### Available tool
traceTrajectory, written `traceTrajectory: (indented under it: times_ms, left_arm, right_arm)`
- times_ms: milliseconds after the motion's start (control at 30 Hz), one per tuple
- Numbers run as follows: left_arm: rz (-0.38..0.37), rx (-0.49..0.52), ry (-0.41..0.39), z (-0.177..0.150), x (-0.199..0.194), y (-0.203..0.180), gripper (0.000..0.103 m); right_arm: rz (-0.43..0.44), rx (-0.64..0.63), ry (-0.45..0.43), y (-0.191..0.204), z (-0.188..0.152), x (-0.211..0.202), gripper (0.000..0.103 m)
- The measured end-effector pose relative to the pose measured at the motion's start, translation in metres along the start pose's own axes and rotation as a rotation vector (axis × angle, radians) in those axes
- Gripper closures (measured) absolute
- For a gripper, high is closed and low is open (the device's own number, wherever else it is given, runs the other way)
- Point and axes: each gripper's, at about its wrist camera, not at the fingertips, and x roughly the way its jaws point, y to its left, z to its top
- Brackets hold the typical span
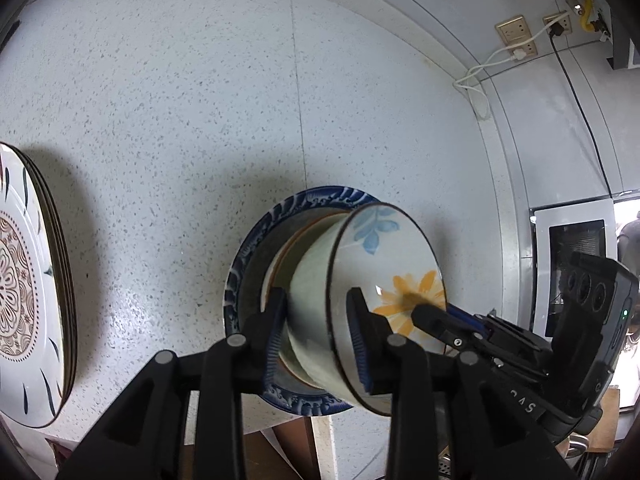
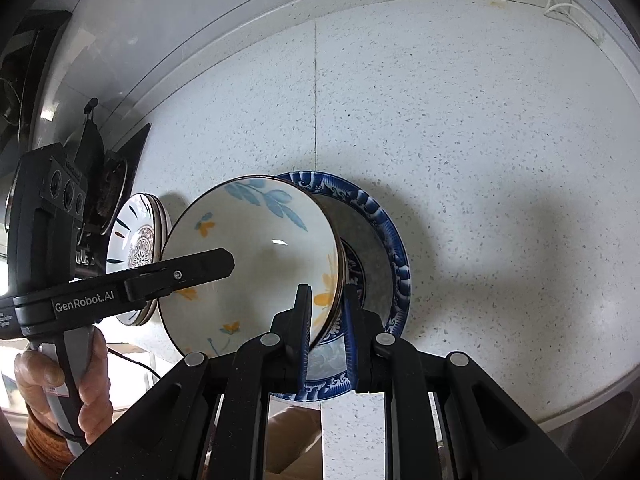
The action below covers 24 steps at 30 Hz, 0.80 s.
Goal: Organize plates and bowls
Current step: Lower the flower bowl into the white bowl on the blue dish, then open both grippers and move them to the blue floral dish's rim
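A white bowl with blue leaves and orange flowers (image 1: 384, 272) (image 2: 256, 248) sits on other bowls nested in a blue-rimmed plate (image 1: 256, 232) (image 2: 384, 232) on the speckled counter. My left gripper (image 1: 316, 320) is shut on the flowered bowl's rim, one finger inside and one outside. My right gripper (image 2: 326, 320) is shut on the opposite rim of the same bowl. The left gripper's finger (image 2: 200, 268) crosses the bowl in the right wrist view; the right gripper's finger (image 1: 432, 316) shows in the left wrist view.
A stack of patterned plates (image 1: 28, 288) (image 2: 136, 248) lies on the counter beside the bowls. A stove (image 2: 108, 184) is beyond it. Wall sockets with cables (image 1: 520, 40) and a dark appliance (image 1: 576, 240) stand at the other end. The counter's front edge (image 2: 348, 412) is just below the blue-rimmed plate.
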Motion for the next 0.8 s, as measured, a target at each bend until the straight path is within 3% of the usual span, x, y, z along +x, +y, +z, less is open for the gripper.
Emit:
traceTrajectory:
  times_ms: [267, 533, 667, 800]
  left_arm:
    - [0.03, 0.143, -0.12, -0.001, -0.025, -0.021, 0.049]
    - [0.016, 0.178, -0.22, -0.005, -0.068, -0.019, 0.048]
    - [0.012, 0.139, -0.217, -0.018, -0.085, 0.012, 0.048]
    - [-0.062, 0.065, -0.17, -0.028, -0.085, 0.042, 0.047]
  right_arm:
    - [-0.015, -0.025, -0.037, 0.007, 0.0, -0.007, 0.089]
    - [-0.037, -0.066, -0.103, 0.016, -0.005, -0.027, 0.088]
    - [-0.067, -0.1, -0.161, 0.015, -0.016, -0.044, 0.051]
    - [-0.071, -0.116, -0.183, 0.006, -0.027, -0.054, 0.046]
